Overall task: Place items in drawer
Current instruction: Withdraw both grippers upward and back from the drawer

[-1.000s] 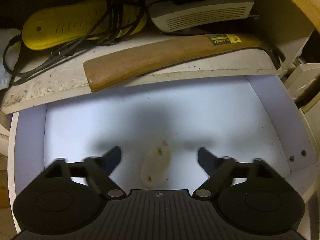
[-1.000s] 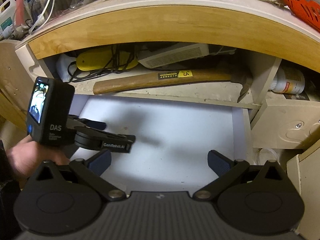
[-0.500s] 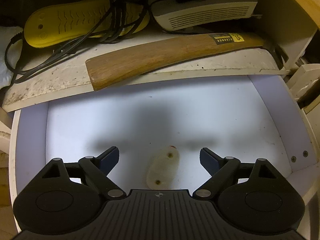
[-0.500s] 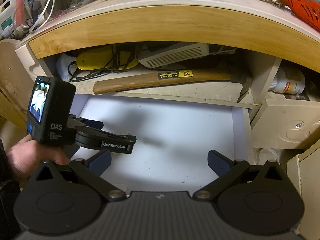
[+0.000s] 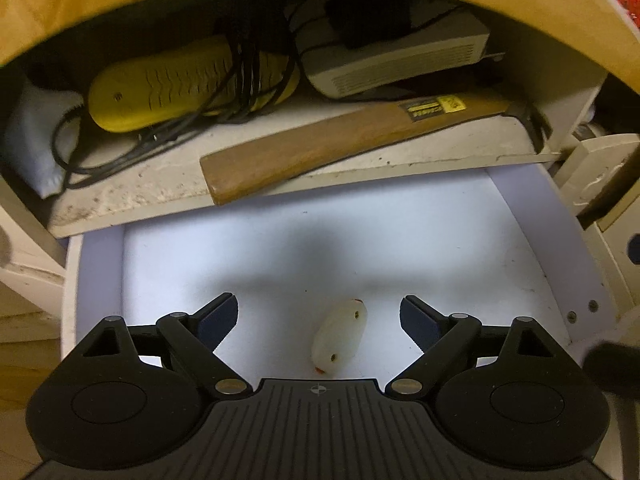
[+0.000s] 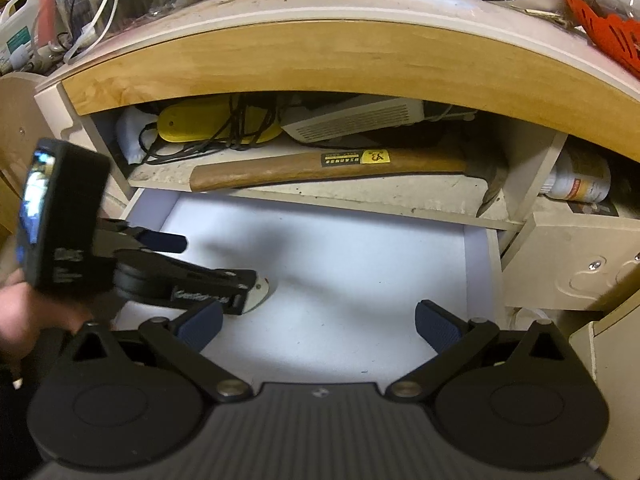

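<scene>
Left wrist view first: we look down past our left gripper point(image 5: 316, 316), its two blue-padded fingers point(image 5: 218, 318) spread wide with nothing pinched, into the open white drawer point(image 5: 400, 240). On the drawer's floor lies a small white oval piece point(image 5: 339, 338), between the two fingers as we see it but touching neither pad. Above the drawer's back edge runs a dusty shelf point(image 5: 160, 184), and on it a hammer point(image 5: 320, 152) lies with its wooden handle pointing toward the drawer's left side. Behind the hammer sit a yellow shoe-shaped device point(image 5: 176, 84) wrapped in black cord and a white vented box point(image 5: 396, 64). Right wrist view next: our right gripper point(image 6: 318, 326) hangs over the drawer's point(image 6: 360, 272) near edge, fingers apart and empty. At the drawer's left side we see the left gripper point(image 6: 188, 276) held in a hand point(image 6: 24, 312), blurred, with the white oval piece point(image 6: 260, 290) showing just past its tip on the drawer floor. The hammer point(image 6: 332, 166) rests on the shelf over the drawer, and a cluttered countertop point(image 6: 320, 4) spans above everything.
</scene>
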